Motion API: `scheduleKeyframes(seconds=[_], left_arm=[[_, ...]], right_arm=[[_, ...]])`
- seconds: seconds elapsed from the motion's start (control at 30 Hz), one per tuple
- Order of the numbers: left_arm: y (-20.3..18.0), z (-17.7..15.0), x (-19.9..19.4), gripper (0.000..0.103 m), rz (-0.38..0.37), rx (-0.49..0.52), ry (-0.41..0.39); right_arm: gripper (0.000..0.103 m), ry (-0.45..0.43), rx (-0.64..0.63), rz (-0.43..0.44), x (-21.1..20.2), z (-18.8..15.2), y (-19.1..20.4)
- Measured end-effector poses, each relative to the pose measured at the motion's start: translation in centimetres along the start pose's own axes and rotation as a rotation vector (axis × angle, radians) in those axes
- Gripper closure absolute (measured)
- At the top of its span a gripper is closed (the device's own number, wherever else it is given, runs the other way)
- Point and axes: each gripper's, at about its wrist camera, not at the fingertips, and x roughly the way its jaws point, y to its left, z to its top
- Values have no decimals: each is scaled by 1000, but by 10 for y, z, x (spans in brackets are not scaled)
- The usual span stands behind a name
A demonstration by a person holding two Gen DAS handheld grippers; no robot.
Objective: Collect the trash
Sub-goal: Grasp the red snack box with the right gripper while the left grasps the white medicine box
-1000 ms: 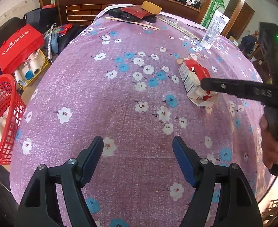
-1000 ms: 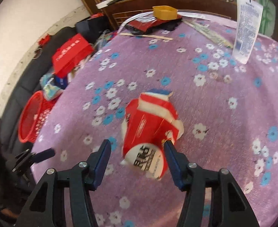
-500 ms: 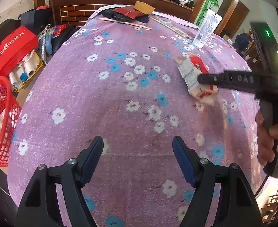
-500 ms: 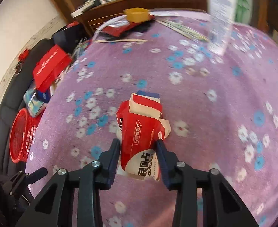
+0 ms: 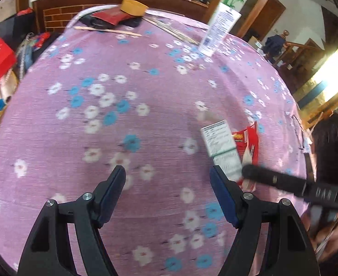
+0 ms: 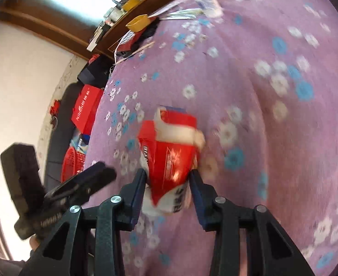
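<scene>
While the right gripper (image 6: 167, 181) clamps the crushed red-and-white paper carton (image 6: 169, 151) at lower centre of its view, above the purple floral tablecloth (image 6: 272, 138), the left gripper (image 5: 167, 180) stands apart and empty at lower centre. A red plastic mesh basket (image 6: 73, 161) sits at far left, and a white plastic tube (image 5: 219, 30) stands upper right.

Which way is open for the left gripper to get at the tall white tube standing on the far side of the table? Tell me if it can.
Probably yes. The left gripper is open and holds nothing, and only bare flowered tablecloth lies between it and the white tube. The right gripper with its red carton sits off to the side.
</scene>
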Motion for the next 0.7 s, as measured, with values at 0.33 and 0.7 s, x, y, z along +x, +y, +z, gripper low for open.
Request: scheduleKeyframes(seconds=[0.33,0.7], left_arm=[[-46,0,21,27,-76,38,45],[-77,3,50,27,-99,65,70]], right_arm=[[71,-72,86,-60,-30,-24,-32],[71,-81,98,-95,-38,-38,-51]])
